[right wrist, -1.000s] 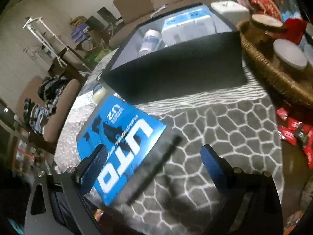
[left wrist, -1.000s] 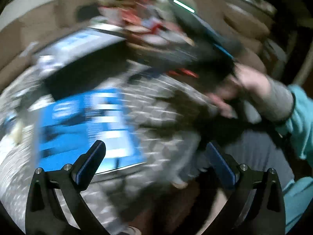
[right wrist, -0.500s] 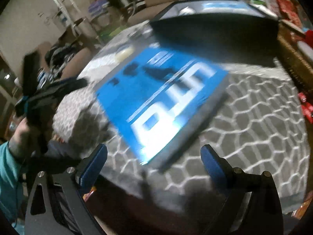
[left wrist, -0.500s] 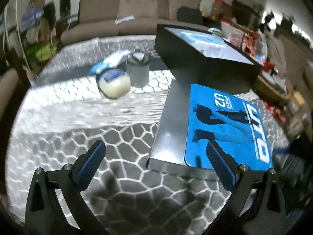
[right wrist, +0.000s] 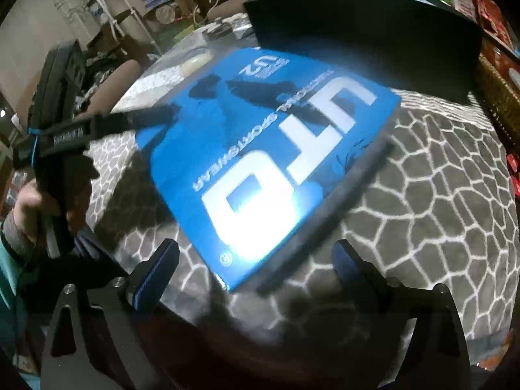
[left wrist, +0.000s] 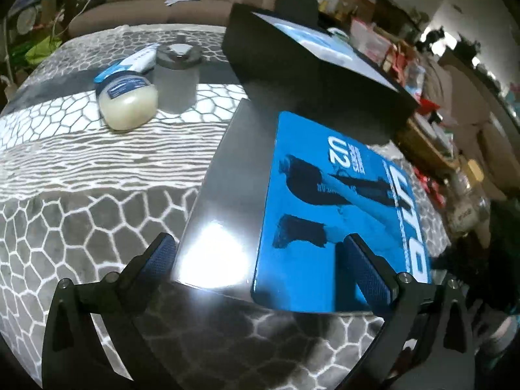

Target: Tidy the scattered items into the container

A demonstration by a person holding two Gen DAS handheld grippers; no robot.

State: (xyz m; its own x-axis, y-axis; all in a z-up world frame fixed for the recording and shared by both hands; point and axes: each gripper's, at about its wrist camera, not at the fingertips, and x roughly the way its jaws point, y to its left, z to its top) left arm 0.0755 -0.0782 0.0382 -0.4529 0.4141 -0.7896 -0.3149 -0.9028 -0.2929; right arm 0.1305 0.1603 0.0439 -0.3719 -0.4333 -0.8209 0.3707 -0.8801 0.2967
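A flat box lid with a blue "UTO" print (left wrist: 328, 208) lies on the patterned table, in front of the open black container box (left wrist: 312, 68). My left gripper (left wrist: 260, 260) is open, its jaws at the lid's near edge. My right gripper (right wrist: 253, 260) is open at the lid's other near corner (right wrist: 260, 162). The black container (right wrist: 364, 22) holds a blue-and-white item. A pale jar with a blue lid (left wrist: 126, 96), a white-and-blue tube (left wrist: 136, 61) and a grey jar (left wrist: 177, 74) lie on the table left of the container.
The left gripper and the hand holding it show in the right wrist view (right wrist: 65, 149). A wicker basket (right wrist: 497, 91) and red packets (right wrist: 513, 175) stand at the right. A sofa (left wrist: 182, 3) stands behind the table. The table edge runs just below both grippers.
My left gripper has swung round from the right side and closed in on the lid's edge. My right gripper has dropped lower and nearer the lid. Both stay open.
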